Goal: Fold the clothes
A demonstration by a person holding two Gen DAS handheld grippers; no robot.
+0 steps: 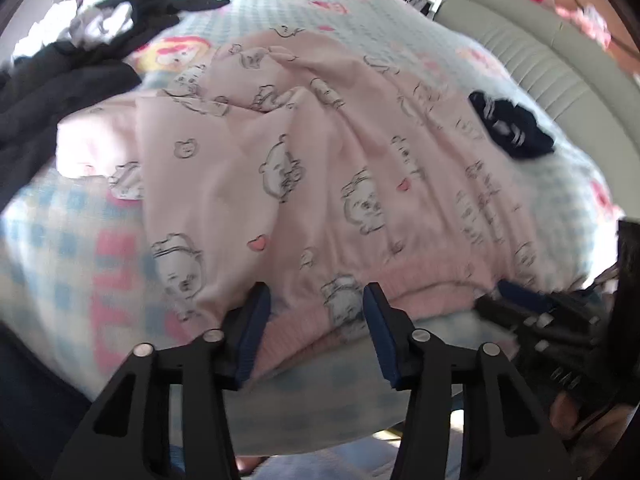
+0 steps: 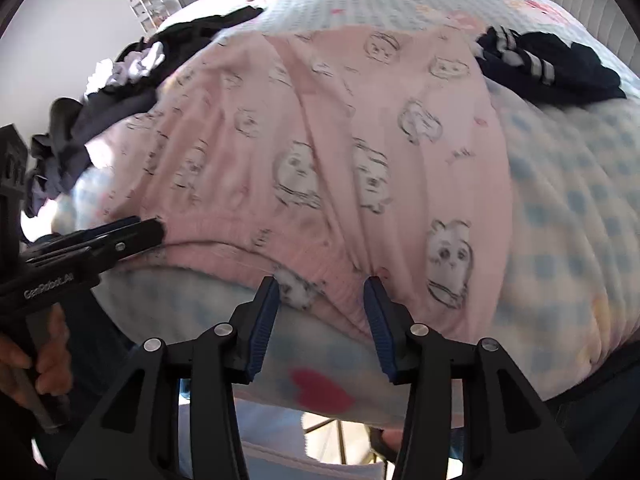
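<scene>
A pink sweatshirt (image 1: pixel 320 168) printed with white cartoon animals lies spread on the bed, its ribbed hem (image 1: pixel 420 280) nearest me. My left gripper (image 1: pixel 316 300) stands open at the hem's left part, the hem lying between its blue pads. In the right wrist view the same sweatshirt (image 2: pixel 340 160) fills the middle, and my right gripper (image 2: pixel 322 292) is open with the ribbed hem (image 2: pixel 224 240) just between its fingertips. The left gripper (image 2: pixel 132 236) shows at the left edge of that view, held by a hand (image 2: pixel 48 360). The right gripper (image 1: pixel 520 304) shows low right in the left view.
The bed carries a blue-and-white checked blanket (image 2: pixel 568 208) with pink cartoon prints. A heap of dark clothes (image 1: pixel 60 80) lies at the far left. A navy striped garment (image 1: pixel 512 128) sits at the far right, near a padded grey headboard (image 1: pixel 560 60).
</scene>
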